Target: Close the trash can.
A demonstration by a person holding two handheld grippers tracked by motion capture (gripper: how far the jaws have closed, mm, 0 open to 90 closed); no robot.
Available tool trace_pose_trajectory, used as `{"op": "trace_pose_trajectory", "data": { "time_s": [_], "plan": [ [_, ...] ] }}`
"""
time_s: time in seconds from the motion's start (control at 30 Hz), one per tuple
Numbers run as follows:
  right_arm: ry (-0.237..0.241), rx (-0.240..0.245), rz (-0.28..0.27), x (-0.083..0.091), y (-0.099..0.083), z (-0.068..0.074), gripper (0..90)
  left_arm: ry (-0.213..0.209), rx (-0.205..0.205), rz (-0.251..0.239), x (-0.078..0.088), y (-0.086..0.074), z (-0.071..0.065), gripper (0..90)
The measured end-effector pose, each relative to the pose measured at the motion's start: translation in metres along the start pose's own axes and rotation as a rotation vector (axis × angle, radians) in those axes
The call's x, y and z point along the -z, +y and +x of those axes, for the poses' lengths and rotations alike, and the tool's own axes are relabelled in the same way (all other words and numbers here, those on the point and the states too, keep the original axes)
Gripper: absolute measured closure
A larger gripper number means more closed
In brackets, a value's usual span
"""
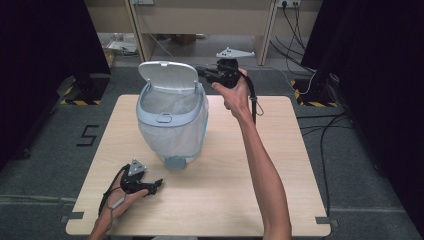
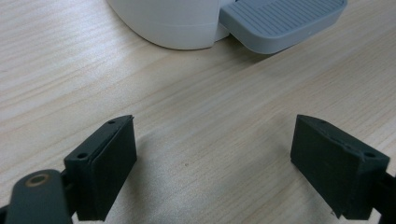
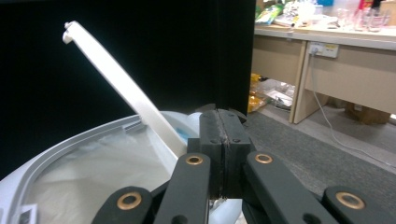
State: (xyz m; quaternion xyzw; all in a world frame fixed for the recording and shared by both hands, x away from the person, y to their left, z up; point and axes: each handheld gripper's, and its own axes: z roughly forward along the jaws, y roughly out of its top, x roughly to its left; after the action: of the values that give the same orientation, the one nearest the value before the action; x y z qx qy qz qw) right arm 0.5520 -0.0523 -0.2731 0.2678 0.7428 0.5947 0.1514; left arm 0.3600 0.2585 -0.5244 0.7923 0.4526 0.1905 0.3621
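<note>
Both views differ: left gripper [image 2: 215, 163] gapes before the grey pedal [image 2: 280, 21]; right gripper [image 3: 223, 140] sits pressed together beside the lid [image 3: 121, 88].

Grey floor [image 1: 45, 150], black curtains [image 1: 45, 35], wooden bench [image 1: 200, 20]

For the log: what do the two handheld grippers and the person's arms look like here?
Both grippers are black, each topped by a grey three-cornered plate, with a dark cable trailing back along the hand. The left gripper has blocky black fingers with small screw holes. The right gripper shows black linkage bars with brass-coloured pivot pins behind its fingers. Both forearms are bare, no sleeves or gloves.
</note>
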Motion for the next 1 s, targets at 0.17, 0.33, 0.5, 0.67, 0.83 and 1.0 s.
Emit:
{"op": "trace_pose_trajectory", "data": {
  "time_s": [0.17,0.33,0.5,0.67,0.83,1.0],
  "plan": [
    [0.065,0.029,0.007,0.0,-0.001,0.014,89.7,0.001,-0.002,0.0,0.0,0.0,0.0,13.2],
    [0.102,0.076,0.045,-0.005,-0.003,0.039,89.6,0.0,-0.002,0.0,0.0,0.0,0.0,13.3],
    [0.1,0.094,0.052,0.0,-0.007,0.051,89.6,0.001,-0.002,0.001,0.0,0.0,0.0,13.2],
    [0.087,0.111,0.065,0.002,-0.014,0.06,89.6,0.001,-0.002,0.0,0.0,0.0,0.0,13.2],
    [0.092,0.116,0.076,0.002,-0.02,0.065,89.3,0.001,-0.002,0.001,0.0,0.0,0.0,13.2],
    [0.104,0.136,0.094,-0.001,-0.029,0.075,88.6,0.001,-0.001,0.0,0.0,0.0,0.0,13.2]
  ]
}}
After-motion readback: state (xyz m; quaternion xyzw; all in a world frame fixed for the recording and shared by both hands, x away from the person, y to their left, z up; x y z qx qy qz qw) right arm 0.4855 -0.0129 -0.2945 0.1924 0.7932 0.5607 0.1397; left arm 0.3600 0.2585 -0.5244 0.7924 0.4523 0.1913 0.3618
